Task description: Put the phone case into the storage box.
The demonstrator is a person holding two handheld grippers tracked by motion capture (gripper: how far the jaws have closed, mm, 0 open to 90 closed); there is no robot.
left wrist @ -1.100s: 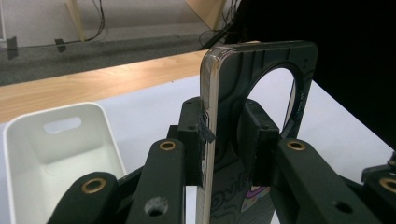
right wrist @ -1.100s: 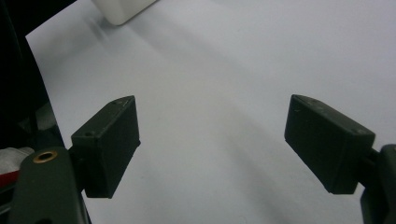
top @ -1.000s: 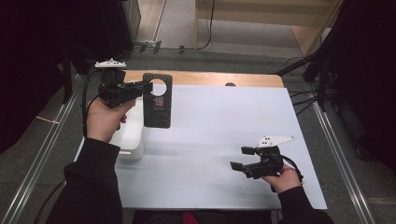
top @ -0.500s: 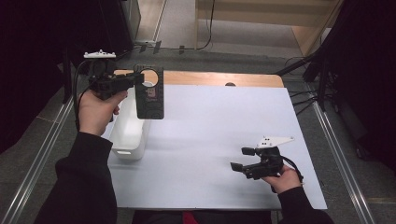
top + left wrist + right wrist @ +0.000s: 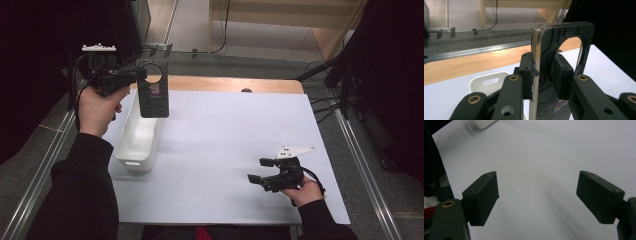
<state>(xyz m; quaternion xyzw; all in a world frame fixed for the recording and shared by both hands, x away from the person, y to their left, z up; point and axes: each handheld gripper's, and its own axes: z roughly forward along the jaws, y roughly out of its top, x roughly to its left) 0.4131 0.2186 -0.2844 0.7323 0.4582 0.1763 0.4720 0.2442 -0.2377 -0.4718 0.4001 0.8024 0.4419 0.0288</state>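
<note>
The left tongs (image 5: 141,76) pinch a dark phone case (image 5: 153,95) by its top edge, so it hangs upright above the far end of the white bin (image 5: 137,137) at the bench's (image 5: 225,130) left side. The right tongs (image 5: 256,171) rest wide open and empty near the front edge, with bare white bench between them.

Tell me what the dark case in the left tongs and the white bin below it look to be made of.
Phone case: apparently hard glossy plastic, judging by its thin rigid wall and the shiny highlight along its edge. Bin: probably matte moulded plastic, uniformly white, with rounded corners and a cut-out handle.
</note>
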